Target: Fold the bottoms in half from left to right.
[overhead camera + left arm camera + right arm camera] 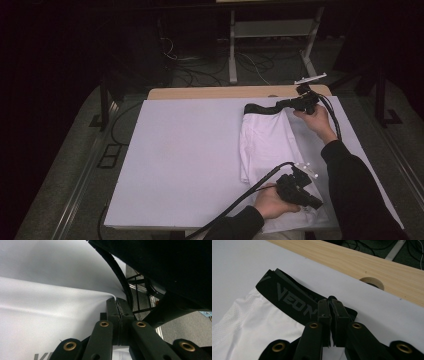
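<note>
While folded at right side of white table cover (190,155), white shorts (262,145) lying flat, black waistband (292,298) at far end by wooden table edge (372,265); right gripper (331,301) clamped on waistband, left gripper (116,301) pinching near hem, both jaw pairs pressed together

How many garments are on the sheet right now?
1. White shorts with a black waistband lie on the right half of the sheet. The right gripper clamps the waistband at the far end; the left gripper pinches the near hem. Folded layers could hide more.
</note>
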A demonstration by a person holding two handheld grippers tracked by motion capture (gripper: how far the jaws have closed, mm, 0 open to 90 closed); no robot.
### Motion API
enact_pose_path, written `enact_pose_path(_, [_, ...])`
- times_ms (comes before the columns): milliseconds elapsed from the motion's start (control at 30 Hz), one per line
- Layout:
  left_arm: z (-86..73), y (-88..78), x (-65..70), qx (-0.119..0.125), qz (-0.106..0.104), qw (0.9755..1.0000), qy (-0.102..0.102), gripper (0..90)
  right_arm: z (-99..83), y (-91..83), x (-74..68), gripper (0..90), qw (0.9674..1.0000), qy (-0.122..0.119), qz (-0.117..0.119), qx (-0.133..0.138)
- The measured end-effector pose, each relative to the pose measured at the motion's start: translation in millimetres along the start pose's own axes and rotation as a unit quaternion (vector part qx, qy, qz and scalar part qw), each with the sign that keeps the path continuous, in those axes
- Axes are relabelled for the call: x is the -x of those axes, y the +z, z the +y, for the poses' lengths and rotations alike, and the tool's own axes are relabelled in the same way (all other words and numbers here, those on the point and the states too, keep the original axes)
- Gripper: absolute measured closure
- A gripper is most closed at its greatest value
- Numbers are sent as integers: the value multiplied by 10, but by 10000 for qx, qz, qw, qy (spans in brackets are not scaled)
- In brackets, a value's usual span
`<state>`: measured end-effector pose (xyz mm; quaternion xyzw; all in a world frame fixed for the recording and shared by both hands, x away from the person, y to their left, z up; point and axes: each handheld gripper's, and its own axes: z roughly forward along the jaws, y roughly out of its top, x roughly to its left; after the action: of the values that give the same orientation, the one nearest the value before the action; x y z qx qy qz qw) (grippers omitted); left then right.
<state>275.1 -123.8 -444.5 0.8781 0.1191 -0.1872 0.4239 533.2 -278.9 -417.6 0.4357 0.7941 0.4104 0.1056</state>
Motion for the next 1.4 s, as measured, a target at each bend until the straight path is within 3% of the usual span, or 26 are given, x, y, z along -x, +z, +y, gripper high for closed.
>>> enact_pose_path(233, [9,49,-29,-19,-63,10000,-57,884,-2,-11,19,851,10000,3,-60,-17])
enact_pose_path(300, [3,64,-38,29,-133,9999,-67,828,-1,-19,23,836,9999,36,-98,-38])
enact_pose_path(367, [0,72,-38,59,-195,9998,-86,744,-5,-36,38,724,9998,198,-46,-71])
enact_pose_path(433, [3,61,-20,102,-135,9999,-35,691,-9,-63,49,674,9993,356,54,-68])
enact_pose_path(533, [19,21,2,178,-71,9998,11,576,-9,-120,22,550,9995,312,-12,9])
enact_pose_path(633, [27,-33,51,309,199,9993,93,430,-10,-184,4,390,9995,305,11,128])
enact_pose_path(767, [42,-94,94,398,497,9978,186,279,-16,-243,-29,249,9995,230,30,206])
enact_pose_path(1033, [53,-239,35,544,434,9974,170,118,-38,-303,-85,40,9994,149,147,275])
enact_pose_path(1233, [58,-359,1,610,485,9968,172,9,-63,-332,-123,0,9991,134,187,343])
enact_pose_path(1400, [49,-448,-24,588,584,9964,164,0,-82,-353,-152,0,9989,139,216,396])
